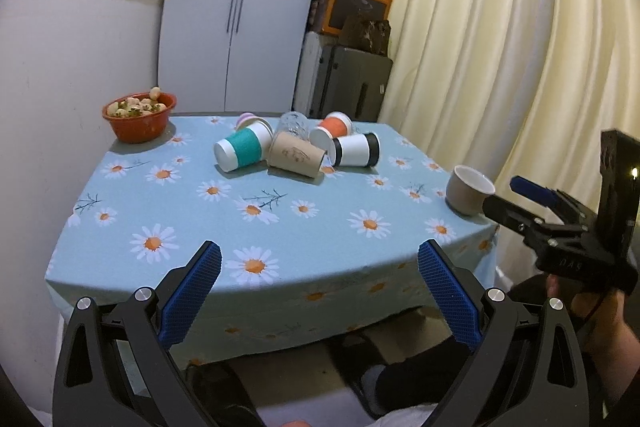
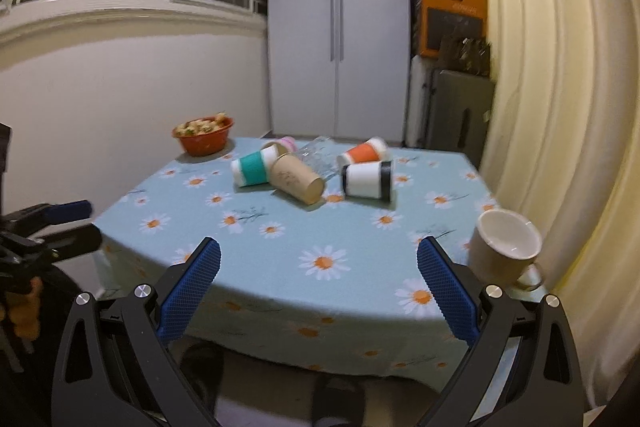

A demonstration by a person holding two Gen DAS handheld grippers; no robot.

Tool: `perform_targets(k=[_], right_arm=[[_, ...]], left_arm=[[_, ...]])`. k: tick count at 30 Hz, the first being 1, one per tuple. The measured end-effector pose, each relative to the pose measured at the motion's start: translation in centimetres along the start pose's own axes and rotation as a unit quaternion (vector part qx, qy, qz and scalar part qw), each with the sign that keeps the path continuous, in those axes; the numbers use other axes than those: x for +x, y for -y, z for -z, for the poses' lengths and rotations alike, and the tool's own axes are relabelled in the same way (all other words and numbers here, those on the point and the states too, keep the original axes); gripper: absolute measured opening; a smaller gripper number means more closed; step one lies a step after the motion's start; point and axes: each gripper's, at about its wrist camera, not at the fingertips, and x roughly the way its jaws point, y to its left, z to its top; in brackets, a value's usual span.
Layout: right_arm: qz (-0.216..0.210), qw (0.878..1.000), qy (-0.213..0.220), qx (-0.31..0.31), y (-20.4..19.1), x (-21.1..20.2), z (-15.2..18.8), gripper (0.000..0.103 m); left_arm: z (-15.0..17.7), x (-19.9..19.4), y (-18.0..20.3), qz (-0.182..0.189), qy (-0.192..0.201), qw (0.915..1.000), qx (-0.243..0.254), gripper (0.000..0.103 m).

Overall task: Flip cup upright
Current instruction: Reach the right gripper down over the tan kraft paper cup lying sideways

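- Both claws, left claw (image 1: 319, 281) and right claw (image 2: 319, 279), hang released, short of the worktop (image 1: 224, 227).
- Toppled cups (image 1: 296, 151) cluster mid-frame; best grip one across its sidewall, then rotate.

L tool (image 1: 319, 269): jaws wide apart, blue pads (image 1: 192, 293) angled outward in a V, nothing btwn them. Held level w/ the near edge of the surface (image 1: 280, 227), just outside it, pointing toward the far edge.

R tool (image 2: 318, 269): same pose, jaws wide apart, blue pads (image 2: 448, 291) splayed, nothing gripped. Also off the near edge, closer to the near right corner.

From L view, R tool (image 1: 516, 197) shows side-on by the near right corner, a hand (image 1: 600, 323) wrapped round its grip from below; forearm runs down and out of view. From R view, L tool (image 2: 60, 223) sits off the near left corner, blurred; fingers of the holding hand (image 2: 24, 311) show under it.
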Motion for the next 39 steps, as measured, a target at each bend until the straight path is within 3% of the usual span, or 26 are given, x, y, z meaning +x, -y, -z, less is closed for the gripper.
perform_targets(k=[3,8,11,16,18,22,27,31,35,39], right_arm=[[-0.03,0.999,-0.018,0.004,0.2,0.7,-0.8,0.098],[-0.078,0.995,-0.047,-0.049,-0.1,3.4,-4.4,0.098],[-0.118,0.987,-0.09,-0.068,-0.1,6.6,-7.4,0.098],[-0.115,0.978,-0.146,-0.094,0.7,12.4,-10.8,0.098],[-0.122,0.973,-0.169,-0.1,1.0,14.7,-11.8,0.098],[-0.141,0.959,-0.223,-0.107,1.2,20.4,-13.7,0.098],[-0.127,0.928,-0.314,-0.153,-0.3,27.7,-13.9,0.098],[-0.122,0.908,-0.355,-0.185,-2.0,31.9,-13.6,0.098],[-0.104,0.895,-0.384,-0.199,-2.9,35.2,-13.3,0.095],[-0.094,0.878,-0.419,-0.21,-3.1,37.8,-12.5,0.086]], left_arm=[[-0.7,0.4,-0.4,0.001,-0.001,0.9999,-0.013,0.096],[-3.3,1.9,-2.1,0.006,-0.007,0.9971,-0.075,0.096],[-5.1,3.4,-3.8,0.035,-0.013,0.9916,-0.124,0.096],[-7.4,5.9,-5.8,0.042,-0.017,0.9867,-0.156,0.096],[-8.2,7.4,-7.3,0.049,-0.025,0.9801,-0.19,0.096],[-9.0,10.6,-9.6,0.045,-0.055,0.9668,-0.245,0.096],[-8.8,13.3,-12.0,0.034,-0.063,0.9543,-0.29,0.096],[-7.4,14.8,-14.0,0.043,-0.057,0.936,-0.345,0.096],[-6.5,16.3,-14.1,0.043,-0.081,0.9325,-0.349,0.096],[-6.7,16.5,-13.9,0.044,-0.086,0.9374,-0.335,0.096]])
